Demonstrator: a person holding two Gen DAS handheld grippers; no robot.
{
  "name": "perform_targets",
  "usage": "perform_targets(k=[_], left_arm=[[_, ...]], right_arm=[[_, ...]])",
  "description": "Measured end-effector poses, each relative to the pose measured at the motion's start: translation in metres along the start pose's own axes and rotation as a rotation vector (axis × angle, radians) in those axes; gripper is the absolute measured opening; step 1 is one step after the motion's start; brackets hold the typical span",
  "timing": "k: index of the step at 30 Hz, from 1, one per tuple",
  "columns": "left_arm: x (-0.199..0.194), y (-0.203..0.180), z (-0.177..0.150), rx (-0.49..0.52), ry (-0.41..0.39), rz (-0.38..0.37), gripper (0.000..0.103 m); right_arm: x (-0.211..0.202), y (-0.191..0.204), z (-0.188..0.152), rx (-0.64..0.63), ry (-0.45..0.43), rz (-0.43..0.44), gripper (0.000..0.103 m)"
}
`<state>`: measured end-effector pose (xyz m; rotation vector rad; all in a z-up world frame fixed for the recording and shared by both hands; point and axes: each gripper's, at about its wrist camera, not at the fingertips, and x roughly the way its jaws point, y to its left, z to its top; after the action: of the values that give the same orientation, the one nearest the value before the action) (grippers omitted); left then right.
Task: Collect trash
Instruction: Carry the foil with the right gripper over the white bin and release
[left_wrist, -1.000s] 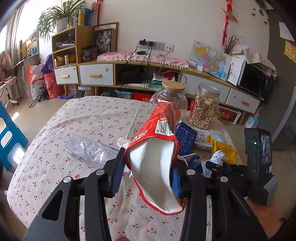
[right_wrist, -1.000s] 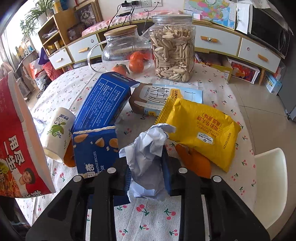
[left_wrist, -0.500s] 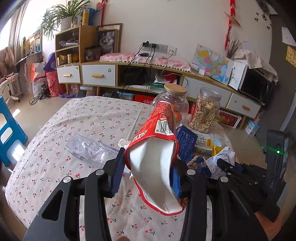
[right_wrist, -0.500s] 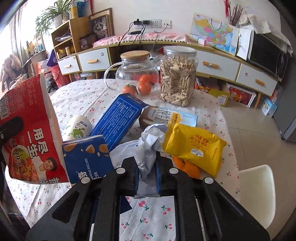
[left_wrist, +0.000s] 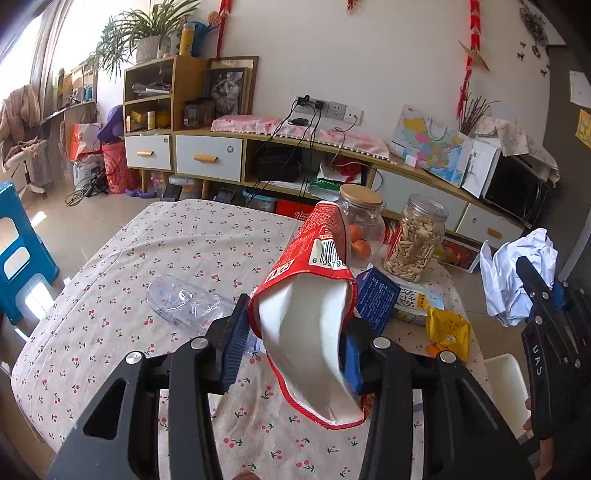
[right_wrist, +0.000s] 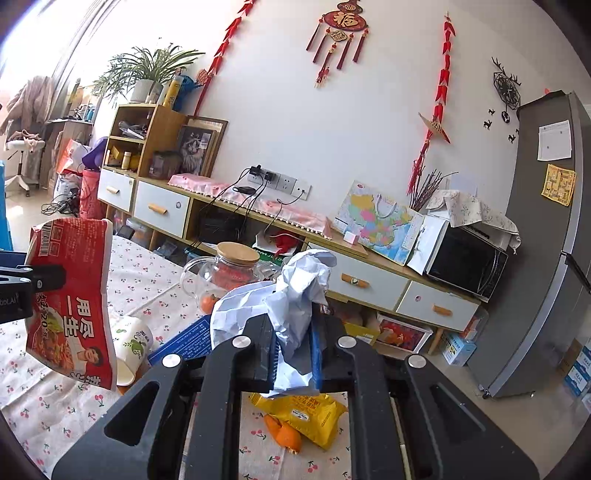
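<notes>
My left gripper (left_wrist: 295, 343) is shut on a red instant-noodle bag (left_wrist: 310, 295), held above the table with its white inside facing the camera. The same red bag (right_wrist: 70, 295) hangs at the left of the right wrist view. My right gripper (right_wrist: 295, 347) is shut on a crumpled white paper wad (right_wrist: 291, 295), lifted well above the table; that paper wad (left_wrist: 517, 273) also shows at the right edge of the left wrist view. On the cherry-print tablecloth (left_wrist: 147, 251) lie a crushed clear bottle (left_wrist: 184, 302), a yellow packet (right_wrist: 306, 413), an orange peel (right_wrist: 284, 432), a paper cup (right_wrist: 131, 343) and a blue box (left_wrist: 375, 295).
A glass jar of oranges (left_wrist: 364, 221) and a jar of seeds (left_wrist: 415, 236) stand at the table's far edge. A blue stool (left_wrist: 18, 251) is on the left, a white chair (left_wrist: 506, 376) on the right. A low cabinet (right_wrist: 369, 280) and a fridge (right_wrist: 546, 240) lie beyond.
My right gripper squeezed tighter on the paper wad, lifted it off the table and tilted up toward the wall. The left gripper and the red bag stayed about where they were.
</notes>
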<state>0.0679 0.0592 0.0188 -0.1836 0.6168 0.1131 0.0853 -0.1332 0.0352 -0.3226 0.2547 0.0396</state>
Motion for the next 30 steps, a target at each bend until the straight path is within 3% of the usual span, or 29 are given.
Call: perform_targets(k=[5, 16, 30], left_arm=[[0.0, 0.0, 0.001, -0.009, 0.0, -0.006, 0.044], [-0.006, -0.013, 0.0, 0.0, -0.027, -0.034, 0.044], [-0.01, -0.047, -0.004, 0.045, -0.044, -0.079, 0.044]], right_arm=[[0.014, -0.01, -0.007, 0.06, 0.089, 0.033, 0.013], [0.017, -0.022, -0.019, 0.21, 0.195, 0.152, 0.013], [0.005, -0.046, -0.03, 0.234, 0.213, 0.132, 0.013]])
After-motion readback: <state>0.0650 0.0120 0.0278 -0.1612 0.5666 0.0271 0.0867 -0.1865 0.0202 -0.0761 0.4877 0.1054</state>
